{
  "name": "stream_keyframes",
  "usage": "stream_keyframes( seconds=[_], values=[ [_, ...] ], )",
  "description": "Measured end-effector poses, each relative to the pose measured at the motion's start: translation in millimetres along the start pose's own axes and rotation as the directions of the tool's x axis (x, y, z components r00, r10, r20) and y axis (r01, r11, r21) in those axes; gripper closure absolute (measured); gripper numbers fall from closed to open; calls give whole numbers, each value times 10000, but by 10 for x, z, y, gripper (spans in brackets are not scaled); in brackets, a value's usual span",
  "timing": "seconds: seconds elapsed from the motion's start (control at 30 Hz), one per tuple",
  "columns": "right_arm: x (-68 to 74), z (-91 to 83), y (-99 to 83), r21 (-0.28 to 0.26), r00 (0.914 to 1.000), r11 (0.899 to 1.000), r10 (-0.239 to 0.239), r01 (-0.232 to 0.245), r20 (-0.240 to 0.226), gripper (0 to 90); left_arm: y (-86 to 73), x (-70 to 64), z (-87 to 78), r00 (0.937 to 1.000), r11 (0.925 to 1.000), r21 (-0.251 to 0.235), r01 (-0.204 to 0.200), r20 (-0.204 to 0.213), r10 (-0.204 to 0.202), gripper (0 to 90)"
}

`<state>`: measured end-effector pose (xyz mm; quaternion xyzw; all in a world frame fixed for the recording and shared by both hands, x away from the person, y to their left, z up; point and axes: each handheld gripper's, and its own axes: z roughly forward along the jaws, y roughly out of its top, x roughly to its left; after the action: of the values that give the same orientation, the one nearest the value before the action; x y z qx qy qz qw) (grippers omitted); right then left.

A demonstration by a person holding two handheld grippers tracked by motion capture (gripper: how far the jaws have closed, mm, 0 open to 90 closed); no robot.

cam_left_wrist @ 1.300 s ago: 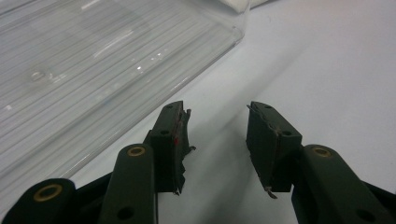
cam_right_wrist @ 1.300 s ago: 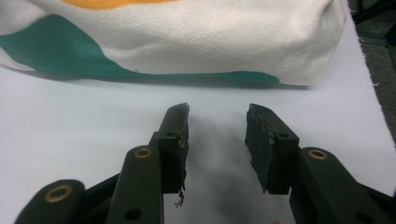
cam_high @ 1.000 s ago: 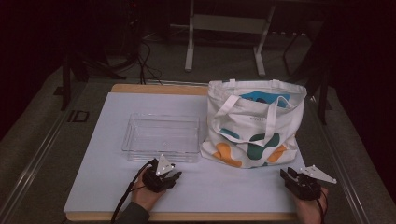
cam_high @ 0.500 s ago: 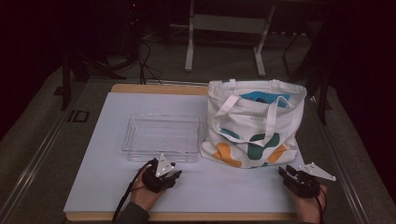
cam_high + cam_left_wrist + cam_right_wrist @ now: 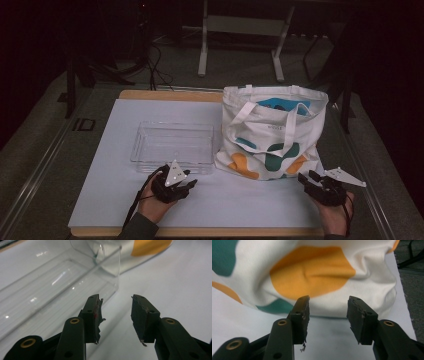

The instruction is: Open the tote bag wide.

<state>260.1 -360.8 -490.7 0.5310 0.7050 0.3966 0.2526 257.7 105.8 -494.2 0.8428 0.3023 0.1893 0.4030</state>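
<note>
While both tongs gape empty, left tongs [image 5: 115, 315] near tray [image 5: 172, 145] corner, right tongs [image 5: 328, 317] face bag [image 5: 272, 132].

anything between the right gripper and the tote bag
Nothing: in the right gripper view, bare white table lies between the open right gripper and the tote bag.

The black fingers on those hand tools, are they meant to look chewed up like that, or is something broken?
They do look worn. The left gripper has ragged pads, with torn bits hanging off the edges. The right gripper shows frayed pads too, and a loose shred at the bottom. The tote bag and clear tray look undamaged.
</note>
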Motion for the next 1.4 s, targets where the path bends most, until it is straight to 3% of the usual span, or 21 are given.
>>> stream_keyframes(
  seconds=[0.27,0.67,1.1,1.4],
  values=[
    [-9,-23,293,-251,9995,9997,43,-51,-321,432,248,76,-21,9996,9995,-162,-253,106,255,572],
    [-151,1,636,-302,9990,9988,388,-395,-227,396,614,261,52,9991,9986,-316,-421,94,424,570],
    [-258,113,817,-297,9953,9950,948,-953,-177,358,1036,474,336,9986,9985,-181,-520,-84,519,556],
    [-267,163,868,-182,9954,9953,945,-948,-165,354,1321,646,598,9992,9992,-82,-393,31,394,558]
  ],
)
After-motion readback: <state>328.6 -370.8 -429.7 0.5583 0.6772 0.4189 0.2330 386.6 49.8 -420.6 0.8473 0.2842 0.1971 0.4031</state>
